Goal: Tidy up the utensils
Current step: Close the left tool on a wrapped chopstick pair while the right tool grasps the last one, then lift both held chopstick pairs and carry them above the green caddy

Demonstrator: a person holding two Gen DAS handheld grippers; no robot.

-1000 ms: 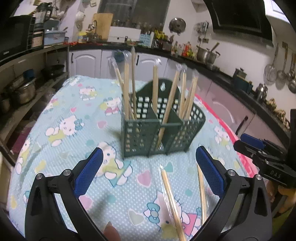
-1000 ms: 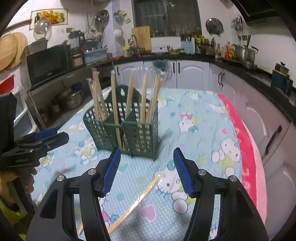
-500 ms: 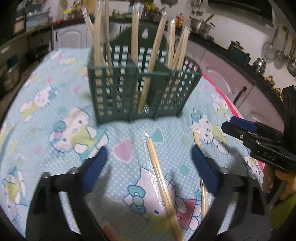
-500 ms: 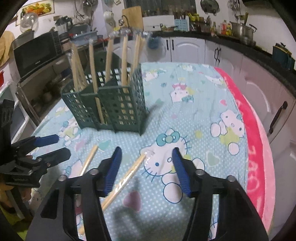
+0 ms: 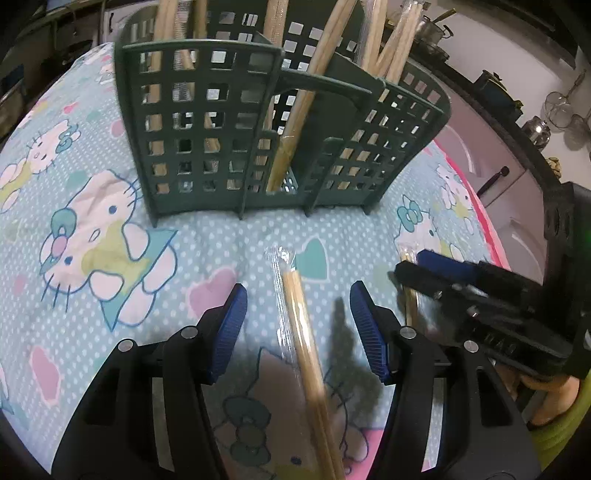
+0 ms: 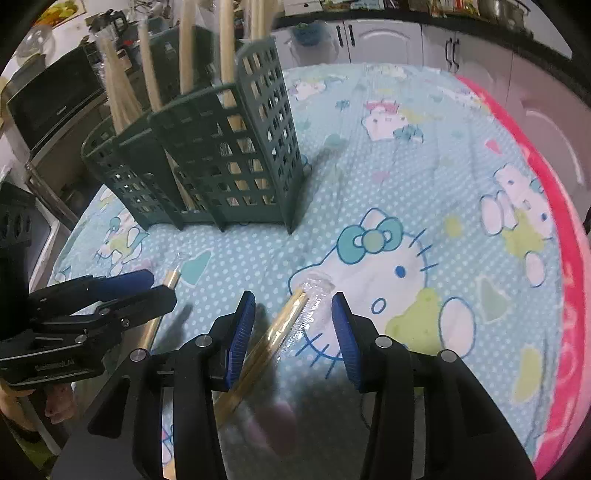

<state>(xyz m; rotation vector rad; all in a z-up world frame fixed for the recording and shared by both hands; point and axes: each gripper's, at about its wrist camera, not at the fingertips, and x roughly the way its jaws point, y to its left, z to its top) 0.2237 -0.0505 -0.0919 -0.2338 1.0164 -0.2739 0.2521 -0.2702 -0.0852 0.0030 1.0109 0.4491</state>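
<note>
On the cartoon-cat patterned pale blue tablecloth (image 6: 369, 177), before dark kitchen counters (image 6: 406, 18), the left gripper (image 5: 298, 295) and right gripper (image 6: 293, 301) each gape wide over plastic-wrapped wooden chopsticks (image 5: 301, 325).

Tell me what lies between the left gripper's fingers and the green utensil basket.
In the left wrist view, only the wrapped chopsticks tip and bare tablecloth separate the left gripper from the basket.

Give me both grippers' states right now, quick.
Left gripper: open, holding nothing, straddling a wrapped chopstick pair on the tablecloth.
Right gripper: open, holding nothing, straddling the other wrapped pair.
</note>
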